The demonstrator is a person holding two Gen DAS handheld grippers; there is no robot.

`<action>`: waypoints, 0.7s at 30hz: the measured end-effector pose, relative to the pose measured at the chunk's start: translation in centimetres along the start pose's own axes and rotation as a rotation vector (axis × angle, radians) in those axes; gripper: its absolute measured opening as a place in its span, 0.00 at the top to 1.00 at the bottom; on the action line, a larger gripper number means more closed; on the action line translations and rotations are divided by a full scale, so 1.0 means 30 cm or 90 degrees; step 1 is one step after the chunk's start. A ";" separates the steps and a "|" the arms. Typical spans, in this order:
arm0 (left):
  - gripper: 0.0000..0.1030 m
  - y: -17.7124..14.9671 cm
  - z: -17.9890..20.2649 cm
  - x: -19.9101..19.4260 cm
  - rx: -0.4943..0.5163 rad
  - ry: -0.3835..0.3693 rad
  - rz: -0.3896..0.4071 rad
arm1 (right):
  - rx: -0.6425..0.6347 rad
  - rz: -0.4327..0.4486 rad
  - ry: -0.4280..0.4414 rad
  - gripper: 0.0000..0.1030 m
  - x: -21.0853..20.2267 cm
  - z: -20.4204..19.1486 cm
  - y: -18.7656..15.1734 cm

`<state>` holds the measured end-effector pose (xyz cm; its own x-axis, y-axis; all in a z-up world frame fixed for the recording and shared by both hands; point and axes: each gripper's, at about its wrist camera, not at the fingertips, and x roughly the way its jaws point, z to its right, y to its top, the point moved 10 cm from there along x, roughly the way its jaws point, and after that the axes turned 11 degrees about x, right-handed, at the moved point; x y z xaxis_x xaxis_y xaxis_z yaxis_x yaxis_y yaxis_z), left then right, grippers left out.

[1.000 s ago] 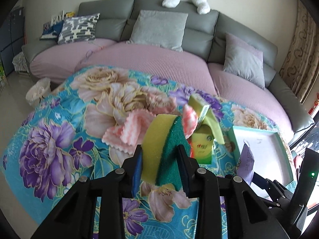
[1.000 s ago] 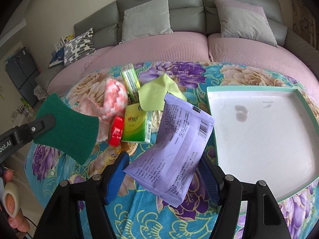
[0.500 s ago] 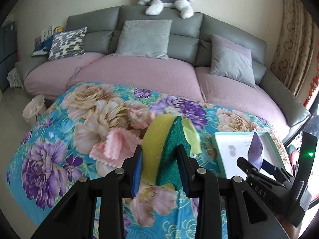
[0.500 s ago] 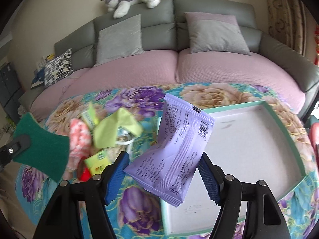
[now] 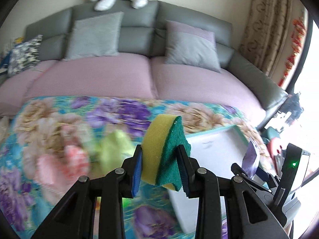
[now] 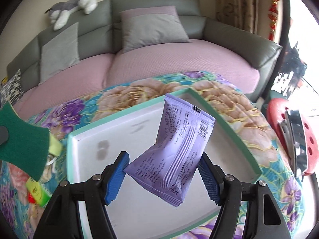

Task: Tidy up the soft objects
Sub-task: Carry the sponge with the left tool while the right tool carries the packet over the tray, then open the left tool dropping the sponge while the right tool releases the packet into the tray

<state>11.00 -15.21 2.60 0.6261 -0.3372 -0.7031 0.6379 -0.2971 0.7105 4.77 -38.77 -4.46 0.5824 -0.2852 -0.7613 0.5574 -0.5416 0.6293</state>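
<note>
Step in hand, as judged: carrying items to the tray (image 6: 229,123). The right hand-held gripper (image 6: 162,176) pinches a purple packet (image 6: 179,155) at frame centre, over the tray. The left hand-held gripper (image 5: 160,171) clamps a yellow-green sponge (image 5: 163,149) beside the tray's left edge. Next move calls for lowering and releasing inside the rim. The floral-covered desk (image 5: 119,111) carries loose cloths (blurred) at lower left; a grey sofa (image 5: 139,39) fills the upper frame.

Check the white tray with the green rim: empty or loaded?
Empty. The right wrist view shows the tray's white floor bare apart from a few smudges. The purple packet sits clamped in the right gripper, in front of the tray.
</note>
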 end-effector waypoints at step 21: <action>0.19 -0.046 0.313 0.373 0.014 -0.142 -0.072 | 0.024 -0.012 -0.064 0.21 0.054 0.112 0.019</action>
<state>12.91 -26.95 -5.97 0.4357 -0.4886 -0.7559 0.6871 -0.3619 0.6300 4.06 -42.20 -5.86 0.5087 -0.3517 -0.7858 0.5437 -0.5764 0.6100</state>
